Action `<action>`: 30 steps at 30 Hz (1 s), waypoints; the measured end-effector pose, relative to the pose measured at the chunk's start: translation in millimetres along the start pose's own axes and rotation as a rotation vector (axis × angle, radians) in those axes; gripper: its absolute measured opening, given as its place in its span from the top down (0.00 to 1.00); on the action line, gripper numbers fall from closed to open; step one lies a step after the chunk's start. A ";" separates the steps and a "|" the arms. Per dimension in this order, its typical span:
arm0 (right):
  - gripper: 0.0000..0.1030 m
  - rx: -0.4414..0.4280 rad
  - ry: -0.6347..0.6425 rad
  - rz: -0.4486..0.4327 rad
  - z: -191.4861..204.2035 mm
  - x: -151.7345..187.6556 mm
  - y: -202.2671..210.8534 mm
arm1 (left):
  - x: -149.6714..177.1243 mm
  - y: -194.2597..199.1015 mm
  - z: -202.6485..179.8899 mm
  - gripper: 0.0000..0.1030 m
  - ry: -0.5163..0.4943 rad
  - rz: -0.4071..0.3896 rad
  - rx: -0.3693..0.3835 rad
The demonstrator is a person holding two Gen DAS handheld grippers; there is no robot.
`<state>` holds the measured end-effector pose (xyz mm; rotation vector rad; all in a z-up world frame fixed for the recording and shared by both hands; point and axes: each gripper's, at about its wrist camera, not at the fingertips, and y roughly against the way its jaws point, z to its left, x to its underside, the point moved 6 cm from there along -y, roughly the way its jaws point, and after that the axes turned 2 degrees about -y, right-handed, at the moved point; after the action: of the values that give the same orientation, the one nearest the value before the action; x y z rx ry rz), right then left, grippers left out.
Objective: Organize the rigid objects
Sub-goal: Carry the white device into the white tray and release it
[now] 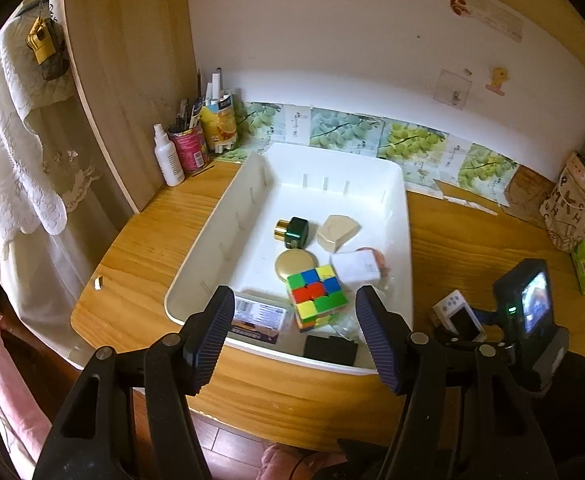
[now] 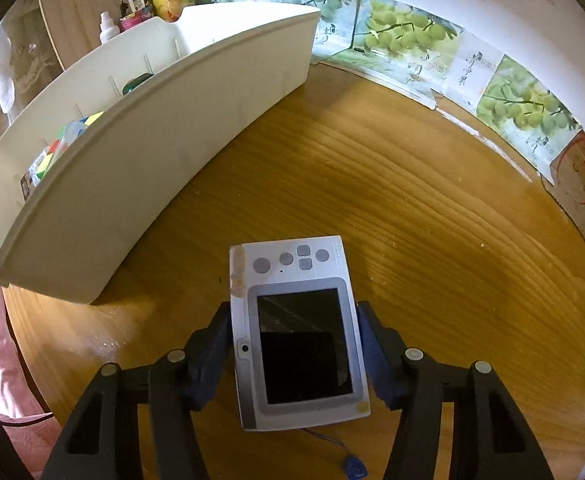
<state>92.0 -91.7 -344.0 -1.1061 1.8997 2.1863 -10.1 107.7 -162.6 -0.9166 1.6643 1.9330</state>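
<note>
Camera [image 2: 298, 330] lies flat on the surface [image 2: 432, 240] between the right claw [image 2: 294, 354] pads, long axis along the fingers; pads flank its sides, contact unclear. Tray [image 2: 140, 152] sits far-left of it. Left claw [image 1: 294, 336] is spread, empty, over the tray's near end.

Grape posters [image 2: 404, 36] along wall: large brush-style Chinese characters, not legible with certainty. Boxed item [image 1: 258, 316] in white tray [image 1: 196, 264]: barcode and small print, unreadable. Paper bag [image 1: 572, 212] at right: scattered printed letters, no word readable. Cartons by pen holder: print too small.
</note>
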 end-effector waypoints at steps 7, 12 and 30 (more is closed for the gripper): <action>0.45 -0.049 -0.203 -0.028 -16.1 -12.1 20.0 | -12.2 -9.5 21.6 0.35 -0.001 -0.003 0.006; 0.45 -0.014 -0.235 -0.135 -15.8 -42.4 58.4 | -24.7 -14.2 36.3 0.35 -0.025 -0.024 0.041; 0.44 -0.049 -0.085 -0.373 134.0 -155.0 115.0 | -41.3 -41.1 102.9 0.35 -0.035 -0.043 0.128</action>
<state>89.8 60.7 -165.1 -1.2349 1.4706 2.0424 26.0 220.0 -155.1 -0.8570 1.7125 1.7818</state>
